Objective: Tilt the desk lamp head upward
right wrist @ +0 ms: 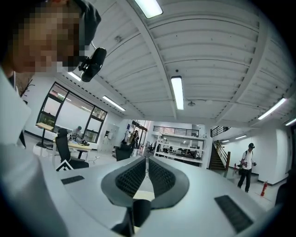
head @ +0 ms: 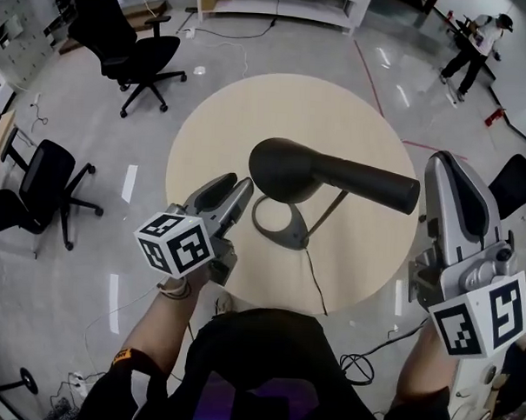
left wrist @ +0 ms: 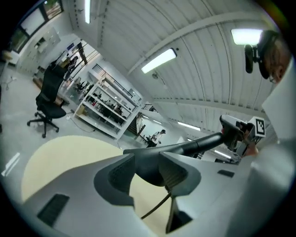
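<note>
On round table [head: 250,100], lamp head [head: 286,169] between spread fingers of left gripper [head: 235,189]; right gripper [head: 448,166], fingers together.

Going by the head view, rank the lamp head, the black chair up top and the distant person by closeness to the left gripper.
1. Lamp head, right at the left gripper.
2. Black chair, upper left.
3. Person, far upper right.

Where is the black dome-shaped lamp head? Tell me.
Head view: lamp head over the middle of the round beige table, just right of the left gripper, whose open jaws flank it.
</note>
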### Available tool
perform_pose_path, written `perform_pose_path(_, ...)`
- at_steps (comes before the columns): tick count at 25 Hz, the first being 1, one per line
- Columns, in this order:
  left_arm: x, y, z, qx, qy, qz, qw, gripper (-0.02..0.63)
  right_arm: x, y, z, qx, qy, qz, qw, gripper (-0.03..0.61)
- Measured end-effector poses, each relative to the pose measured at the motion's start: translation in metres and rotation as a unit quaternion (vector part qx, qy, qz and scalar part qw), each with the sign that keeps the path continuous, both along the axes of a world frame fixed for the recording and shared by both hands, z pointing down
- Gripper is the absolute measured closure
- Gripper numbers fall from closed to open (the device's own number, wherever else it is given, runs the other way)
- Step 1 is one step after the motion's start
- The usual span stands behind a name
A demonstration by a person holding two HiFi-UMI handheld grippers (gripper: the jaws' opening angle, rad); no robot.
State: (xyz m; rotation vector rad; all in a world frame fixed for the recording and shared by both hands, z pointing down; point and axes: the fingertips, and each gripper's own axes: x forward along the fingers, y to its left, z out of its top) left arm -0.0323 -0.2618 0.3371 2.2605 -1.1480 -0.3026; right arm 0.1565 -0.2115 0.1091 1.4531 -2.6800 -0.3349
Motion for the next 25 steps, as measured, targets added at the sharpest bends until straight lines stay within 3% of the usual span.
perform_pose_path(6, -0.002, -0.023, 0.036, -0.063, 0.118, 0.045, 0.9899, 0.41, -0.011, -0.028, 0.003, -0.019, 0.023, 0.012, 0.999, 0.568)
perform_pose_path(12, 0.011, -0.031, 0.047, -0.088, 0.192, 0.102, 0.9721, 0.41, -0.012, -0.047, 0.017, -0.047, 0.04, 0.024, 0.998, 0.568)
perform_pose_path(18, 0.025, -0.031, 0.047, -0.083, 0.216, 0.154, 0.9607, 0.41, -0.013, -0.056, 0.03, -0.07, 0.049, 0.027, 0.996, 0.568)
perform_pose_path(25, 0.026, -0.033, 0.038, -0.071, 0.222, 0.16, 0.9591, 0.413, -0.008, -0.06, 0.04, -0.084, 0.052, 0.032, 0.995, 0.568)
